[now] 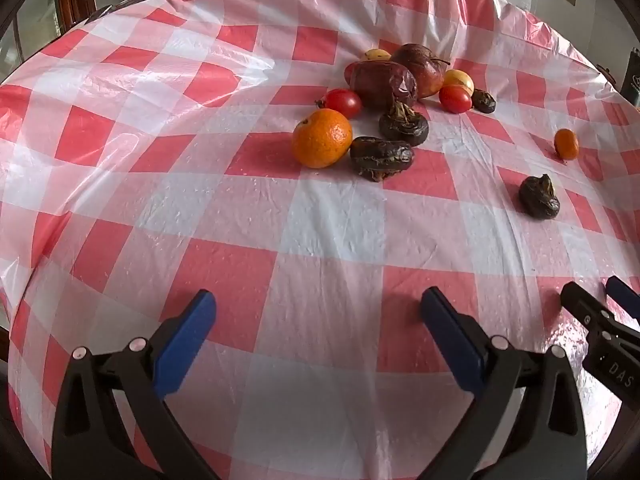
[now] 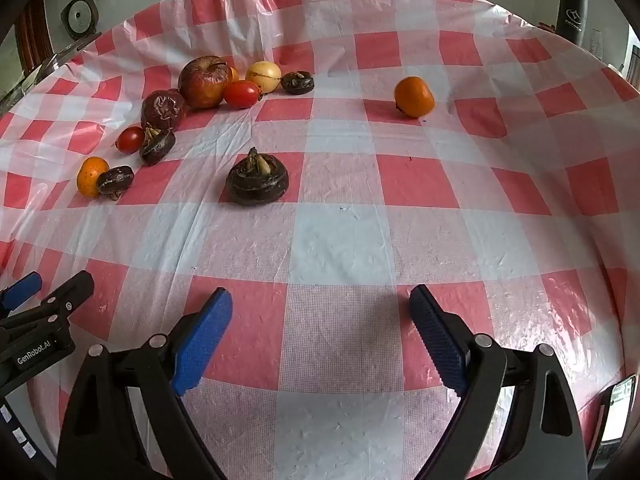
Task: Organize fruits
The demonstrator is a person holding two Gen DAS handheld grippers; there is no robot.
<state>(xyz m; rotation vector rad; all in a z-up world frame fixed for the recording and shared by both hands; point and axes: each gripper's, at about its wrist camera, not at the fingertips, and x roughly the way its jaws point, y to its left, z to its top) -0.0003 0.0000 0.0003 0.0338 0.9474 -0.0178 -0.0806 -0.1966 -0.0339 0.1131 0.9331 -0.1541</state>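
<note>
Both the left gripper (image 1: 318, 304) and right gripper (image 2: 320, 300) are hovering spread wide and empty over the checkered tablecloth (image 1: 328, 220), facing the fruit pile (image 1: 396, 92).

The desk had a thin red-and-white checked plastic sheet (image 2: 340, 240) over it, crinkled and shiny where the light hit. Both the left gripper (image 1: 318, 308) and the right gripper (image 2: 320, 306) looked like matt black plastic with small silvery metal pins, and the right one's blue pads (image 2: 434, 340) had a ribbed, grippy texture. The red cherry tomatoes (image 2: 241, 94) were smooth and glossy, the big orange mandarin (image 1: 322, 138) had dimpled peel, the reddish apple (image 2: 205, 81) was wrinkled and dull, and the dark brown water chestnuts (image 2: 258, 178) looked rough, matt.
</note>
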